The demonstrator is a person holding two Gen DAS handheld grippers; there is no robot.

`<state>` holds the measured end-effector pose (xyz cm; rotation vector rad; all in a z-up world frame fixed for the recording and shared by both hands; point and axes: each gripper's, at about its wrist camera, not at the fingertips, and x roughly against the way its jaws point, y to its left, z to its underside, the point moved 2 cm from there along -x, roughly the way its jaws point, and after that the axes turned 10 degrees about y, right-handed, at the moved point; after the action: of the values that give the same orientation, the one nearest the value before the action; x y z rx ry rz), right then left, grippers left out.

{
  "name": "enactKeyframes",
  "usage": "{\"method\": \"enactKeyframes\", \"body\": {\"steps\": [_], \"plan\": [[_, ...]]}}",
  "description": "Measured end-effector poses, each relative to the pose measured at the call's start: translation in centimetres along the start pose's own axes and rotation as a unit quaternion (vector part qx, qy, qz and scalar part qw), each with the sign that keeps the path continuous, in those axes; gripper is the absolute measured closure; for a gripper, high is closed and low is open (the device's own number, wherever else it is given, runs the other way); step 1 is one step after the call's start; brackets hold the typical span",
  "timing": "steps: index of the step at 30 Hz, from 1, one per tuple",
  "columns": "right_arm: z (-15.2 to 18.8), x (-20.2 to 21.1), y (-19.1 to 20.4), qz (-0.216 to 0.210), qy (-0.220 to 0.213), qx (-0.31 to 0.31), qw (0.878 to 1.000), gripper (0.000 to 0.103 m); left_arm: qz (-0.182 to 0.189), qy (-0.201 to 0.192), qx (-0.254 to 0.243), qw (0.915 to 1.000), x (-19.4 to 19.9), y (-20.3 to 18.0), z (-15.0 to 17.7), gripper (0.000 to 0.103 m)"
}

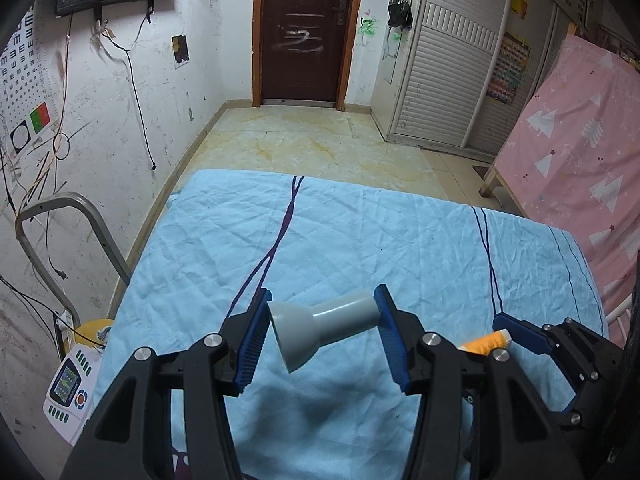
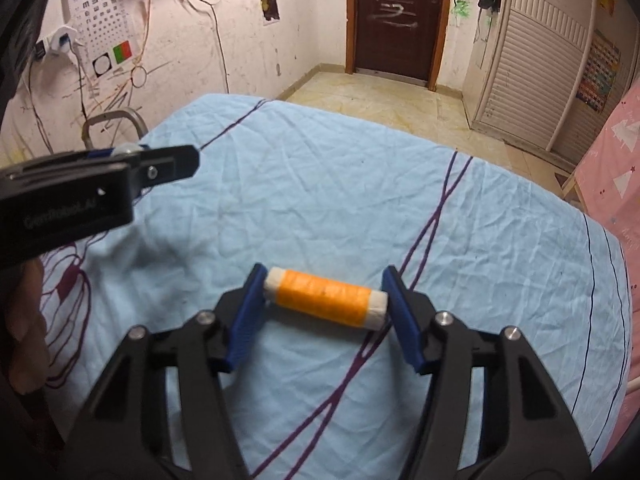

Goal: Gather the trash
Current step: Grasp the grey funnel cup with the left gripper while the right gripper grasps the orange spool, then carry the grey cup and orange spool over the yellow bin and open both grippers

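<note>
My left gripper (image 1: 322,326) is shut on a grey funnel-shaped plastic piece (image 1: 320,328), held end to end between its blue pads above the blue bedsheet (image 1: 360,240). My right gripper (image 2: 325,298) is shut on an orange roll with white ends (image 2: 325,296), held lengthwise between its pads above the same sheet (image 2: 320,184). The right gripper also shows at the lower right of the left wrist view (image 1: 516,330), with the orange roll (image 1: 484,342) in it. The left gripper shows at the left of the right wrist view (image 2: 160,166).
The sheet-covered bed has purple lines on it. A grey metal frame (image 1: 60,216) and a toy device (image 1: 70,384) sit at the left by the scribbled wall. A pink cloth (image 1: 580,132) hangs at the right. A brown door (image 1: 306,28) and tiled floor (image 1: 320,144) lie ahead.
</note>
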<state>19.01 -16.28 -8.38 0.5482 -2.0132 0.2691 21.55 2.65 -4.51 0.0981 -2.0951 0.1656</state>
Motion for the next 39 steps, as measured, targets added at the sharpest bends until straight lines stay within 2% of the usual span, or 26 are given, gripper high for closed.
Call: {"method": "enactKeyframes", "body": {"steps": [6,12,19,24,27,32,39], "plan": [[1.0,2.7,-0.6,-0.018,-0.034,-0.011,0.999,0.046,-0.01,-0.013,-0.008,0.9998,1.5,-0.7,0.6,0.059],[2.9,6.4,-2.6,-0.022,-0.074,-0.034,0.996,0.046,-0.012,-0.041,-0.033,0.9985,4.3,-3.5,1.8,0.059],[6.3,10.7,-6.1,-0.015,-0.121,-0.075,0.99,0.046,-0.005,-0.075,-0.079,0.994,8.0,-8.7,3.8,0.059],[9.2,13.9,-9.7,0.009,-0.157,-0.117,0.981,0.046,0.023,-0.096,-0.117,0.9881,10.3,-13.4,5.4,0.059],[11.3,15.6,-12.5,0.027,-0.174,-0.151,0.973,0.046,0.061,-0.11,-0.145,0.9814,11.3,-16.4,6.3,0.059],[15.2,17.0,-16.8,0.062,-0.184,-0.204,0.959,0.046,0.115,-0.134,-0.194,0.965,11.9,-21.6,8.0,0.059],[19.0,16.9,-20.8,0.099,-0.176,-0.253,0.946,0.046,0.162,-0.141,-0.244,0.9457,11.2,-27.5,9.8,0.059]]}}
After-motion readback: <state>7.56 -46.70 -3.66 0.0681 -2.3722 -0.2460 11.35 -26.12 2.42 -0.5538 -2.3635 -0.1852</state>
